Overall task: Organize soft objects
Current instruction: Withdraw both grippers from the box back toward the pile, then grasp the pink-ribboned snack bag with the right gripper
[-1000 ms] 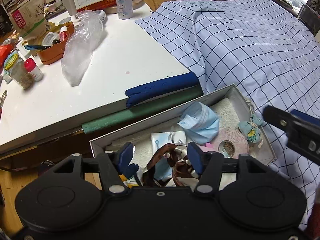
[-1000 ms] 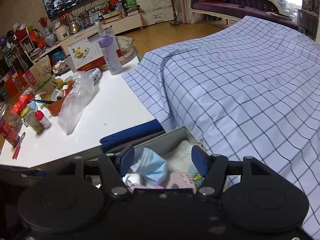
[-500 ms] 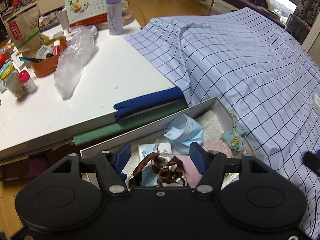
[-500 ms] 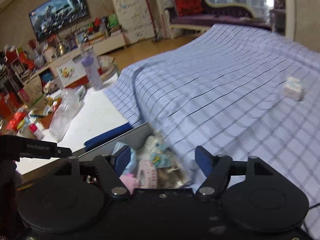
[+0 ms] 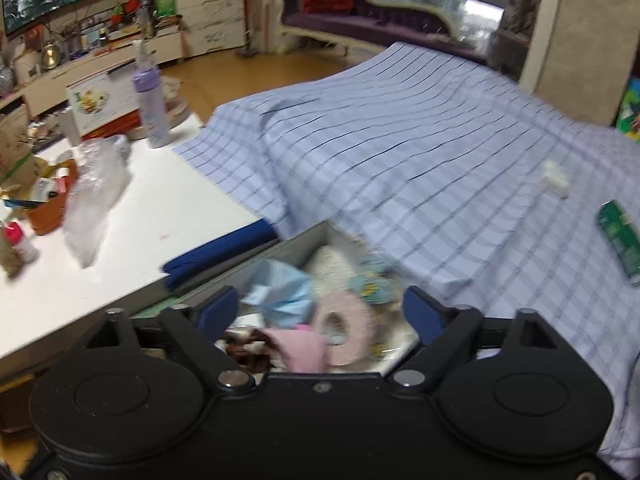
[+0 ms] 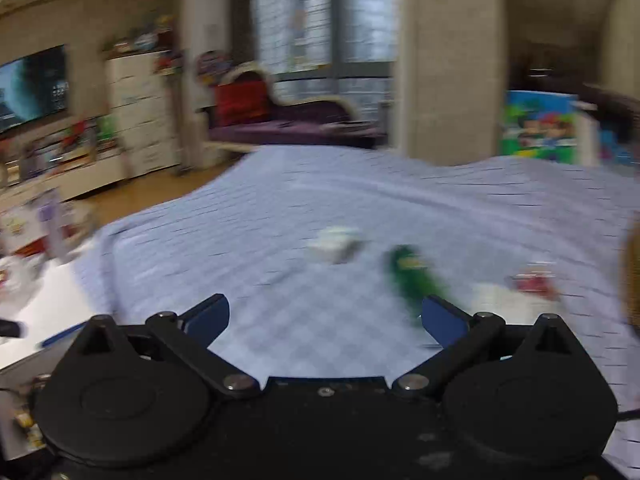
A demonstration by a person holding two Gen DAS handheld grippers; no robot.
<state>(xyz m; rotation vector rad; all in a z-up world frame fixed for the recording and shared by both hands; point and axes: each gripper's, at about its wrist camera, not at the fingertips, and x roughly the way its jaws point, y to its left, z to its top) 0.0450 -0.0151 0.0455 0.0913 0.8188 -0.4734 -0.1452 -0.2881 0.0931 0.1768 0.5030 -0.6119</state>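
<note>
The jaws of your left gripper are opening and stand wide, and nothing is pressed between them; they hang over the grey box, which sits at the edge of the checked cloth, just beside the white table. Inside the box you see soft things lying close together: a blue face mask, a pink ring-shaped piece, a pink cloth in front of it, a brown patterned cloth low at the left, and a small blue-green toy near the far wall on a white fluffy lining. A folded dark blue cloth lies on the table, touching the box's far side. The jaws of your right gripper are opening too, wide apart and empty, above the checked cloth. This view is blurred, so only rough shapes are clear: a small white packet lies on the cloth, a green packet just to its right, and further right something white with red that you cannot identify. In the left view the white packet and the green one lie well apart from the box.
</note>
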